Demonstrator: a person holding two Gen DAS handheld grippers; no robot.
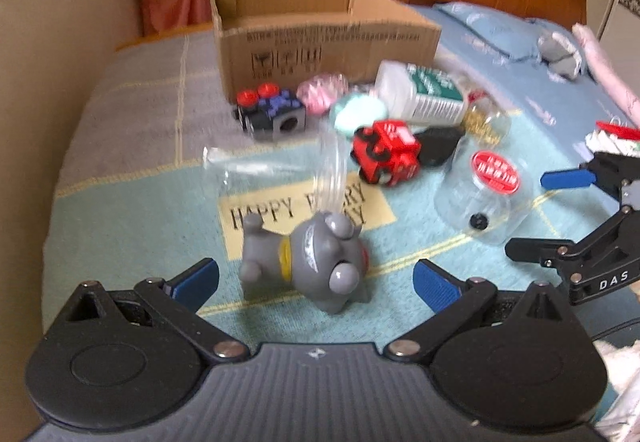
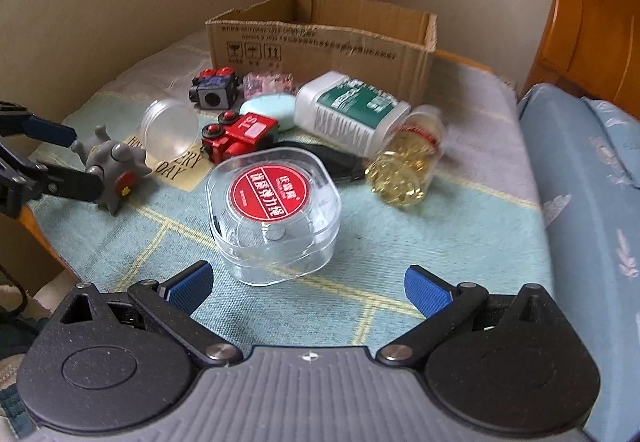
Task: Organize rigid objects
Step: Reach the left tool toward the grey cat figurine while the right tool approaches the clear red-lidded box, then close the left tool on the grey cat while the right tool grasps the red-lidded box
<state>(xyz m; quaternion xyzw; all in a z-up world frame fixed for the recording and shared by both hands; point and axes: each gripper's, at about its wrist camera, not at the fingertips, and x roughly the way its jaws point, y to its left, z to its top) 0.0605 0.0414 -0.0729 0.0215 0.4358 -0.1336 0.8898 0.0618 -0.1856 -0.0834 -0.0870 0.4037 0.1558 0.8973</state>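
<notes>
Sorting has barely begun; left gripper spread wide around a grey toy figure near the blanket's front edge; right gripper spread before a clear case; cardboard box apparently empty.

Left gripper jaws wide – grey toy figure lying between

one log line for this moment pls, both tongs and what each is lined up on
left tongs: open, around grey toy | right tongs: open, before clear case | cardboard box: behind pile
</notes>
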